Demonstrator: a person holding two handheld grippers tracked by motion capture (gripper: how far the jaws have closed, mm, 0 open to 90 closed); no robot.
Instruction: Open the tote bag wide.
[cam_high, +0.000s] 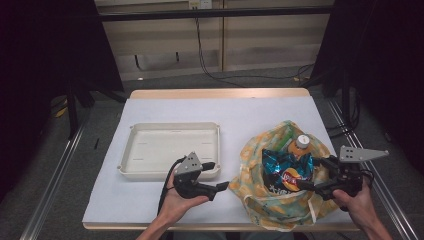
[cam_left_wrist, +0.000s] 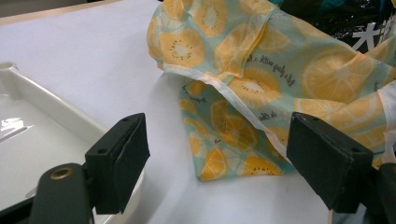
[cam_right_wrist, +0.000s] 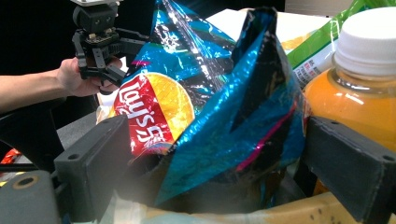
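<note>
A person's right gripper (cam_high: 314, 181), jaws spread wide with nothing pinched, straddles a blue crisp packet (cam_high: 286, 171) marked "Lay's" inside a fruit-print cloth bag (cam_high: 260, 197) at the desk's (cam_high: 165, 107) four o'clock. An orange drink bottle (cam_high: 301, 144) with a white cap stands at the packet's one o'clock, a green packet (cam_right_wrist: 322, 51) behind it. The left gripper (cam_high: 224, 187), jaws likewise parted and empty, rests at the bag's nine o'clock, just beside its fabric, which carries cursive script too small to read. A cream tray (cam_high: 170, 127) lies at ten o'clock.
</note>
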